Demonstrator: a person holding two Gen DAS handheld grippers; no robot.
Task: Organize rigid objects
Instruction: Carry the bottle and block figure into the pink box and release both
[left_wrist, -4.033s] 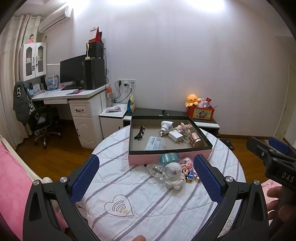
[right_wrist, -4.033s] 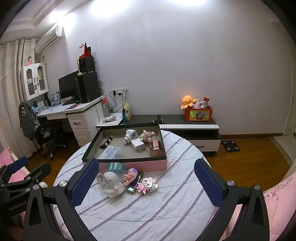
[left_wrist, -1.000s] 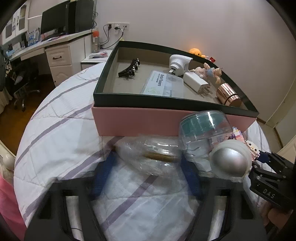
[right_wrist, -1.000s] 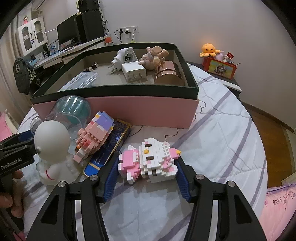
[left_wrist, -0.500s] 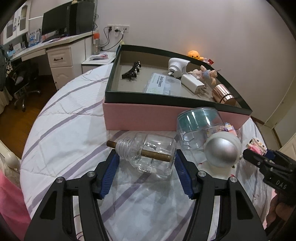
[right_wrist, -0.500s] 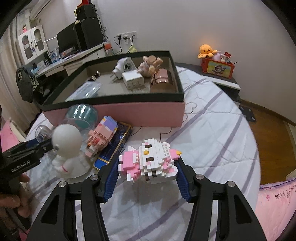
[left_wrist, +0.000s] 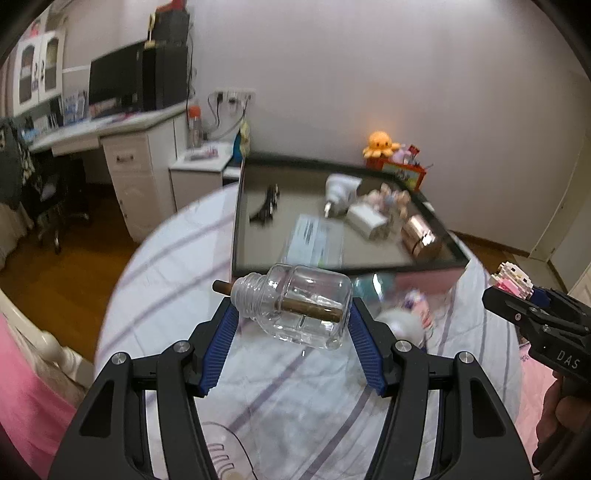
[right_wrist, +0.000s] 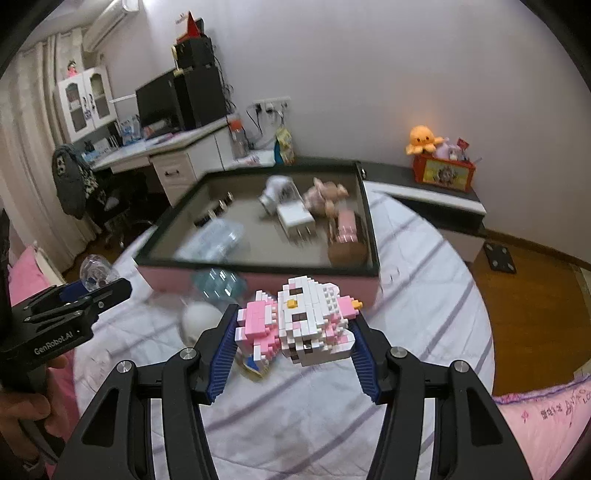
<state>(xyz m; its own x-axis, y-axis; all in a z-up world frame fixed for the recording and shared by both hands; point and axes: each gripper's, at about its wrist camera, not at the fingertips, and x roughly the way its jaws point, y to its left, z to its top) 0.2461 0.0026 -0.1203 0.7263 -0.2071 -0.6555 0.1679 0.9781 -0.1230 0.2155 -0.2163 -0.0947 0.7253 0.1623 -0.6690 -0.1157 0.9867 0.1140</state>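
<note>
My left gripper (left_wrist: 291, 328) is shut on a clear glass bottle (left_wrist: 299, 306) with a brown stick inside, held on its side above the striped round table (left_wrist: 166, 266). My right gripper (right_wrist: 291, 332) is shut on a pink and white block figure (right_wrist: 299, 321), lifted above the table in front of the pink box. The open box (left_wrist: 436, 266) (right_wrist: 258, 273) holds a white plug, a charger, a small doll, a copper tin, a hair clip and a packet. The right gripper also shows in the left wrist view (left_wrist: 517, 295), the left one in the right wrist view (right_wrist: 92, 291).
A white astronaut figure (right_wrist: 201, 319), a teal clear tub (right_wrist: 218, 282) and other small toys lie on the table before the box. A pink bed (right_wrist: 546, 424) borders the table. A desk (left_wrist: 122, 147) and a low cabinet with toys (right_wrist: 443, 173) stand behind.
Both grippers have lifted their objects off the table and risen; the bottle and the block figure now hang above the cloth, and the box looks farther below.
</note>
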